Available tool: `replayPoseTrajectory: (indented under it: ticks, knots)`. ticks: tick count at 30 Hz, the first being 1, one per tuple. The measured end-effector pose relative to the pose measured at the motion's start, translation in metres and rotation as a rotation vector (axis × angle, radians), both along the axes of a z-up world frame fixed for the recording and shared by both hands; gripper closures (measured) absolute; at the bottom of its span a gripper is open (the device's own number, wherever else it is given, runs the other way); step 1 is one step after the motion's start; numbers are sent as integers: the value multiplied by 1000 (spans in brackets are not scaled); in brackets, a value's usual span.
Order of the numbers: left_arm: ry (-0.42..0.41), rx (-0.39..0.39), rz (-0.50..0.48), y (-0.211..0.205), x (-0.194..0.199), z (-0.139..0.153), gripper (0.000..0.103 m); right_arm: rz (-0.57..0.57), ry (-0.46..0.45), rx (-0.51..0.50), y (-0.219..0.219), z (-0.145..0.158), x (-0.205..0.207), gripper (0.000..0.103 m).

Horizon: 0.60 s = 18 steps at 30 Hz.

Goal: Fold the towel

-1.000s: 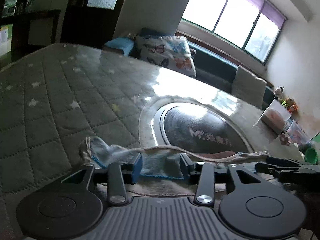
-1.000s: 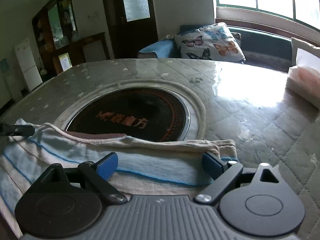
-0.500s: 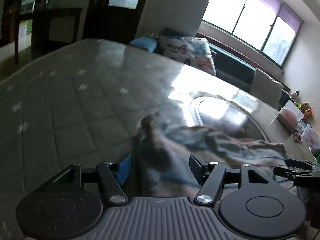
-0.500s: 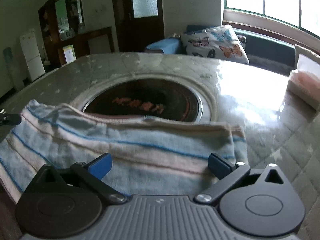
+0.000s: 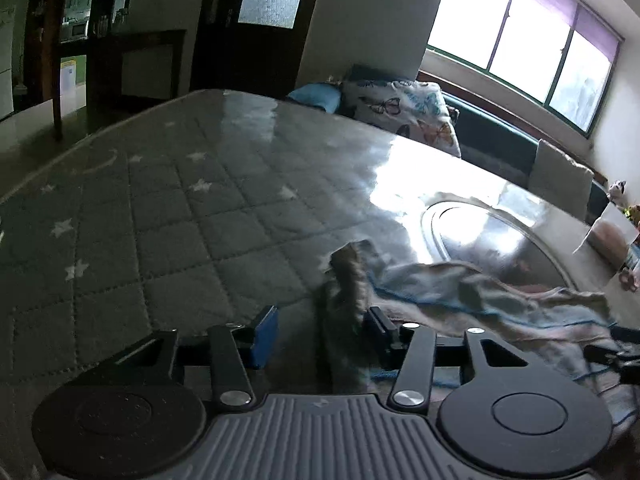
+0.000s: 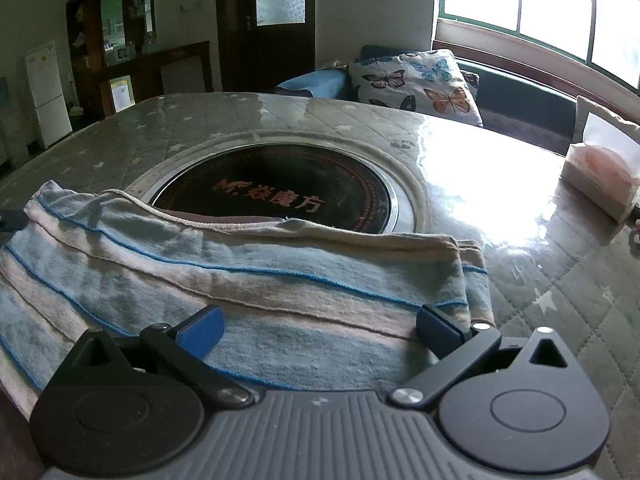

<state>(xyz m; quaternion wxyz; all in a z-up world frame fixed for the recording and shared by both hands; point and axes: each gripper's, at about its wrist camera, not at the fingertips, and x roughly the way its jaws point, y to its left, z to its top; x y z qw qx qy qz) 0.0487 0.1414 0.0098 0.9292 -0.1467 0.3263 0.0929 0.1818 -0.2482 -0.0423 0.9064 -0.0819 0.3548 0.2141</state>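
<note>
Quilted, star-printed cloth covers the table (image 6: 560, 292) beneath us, a round black cooktop (image 6: 280, 196) ahead. Our towel (image 6: 256, 280) lies folded just ahead of the right gripper (image 6: 318, 326), whose jaws stand wide apart above it. Our left gripper (image 5: 320, 330) has just been narrowing, a rumpled corner between its pads, no grip visible. Soft, light and limp, the blue-and-beige striped cloth is best pinched at corners.
</note>
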Motion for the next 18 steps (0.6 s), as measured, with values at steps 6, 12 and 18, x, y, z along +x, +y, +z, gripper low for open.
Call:
replayPoseTrajectory:
  ticks: [6,12,18]
  knots:
    - [-52,-46,12,5,-7,11,53,3,5,-8,1,0,1,0]
    - [-55,-38,17,6,18,13,62,6,2,-7,1,-1,1,0]
    - [1,-36,37,12,36,-3,62,19,2,-10,0,-1,2,0]
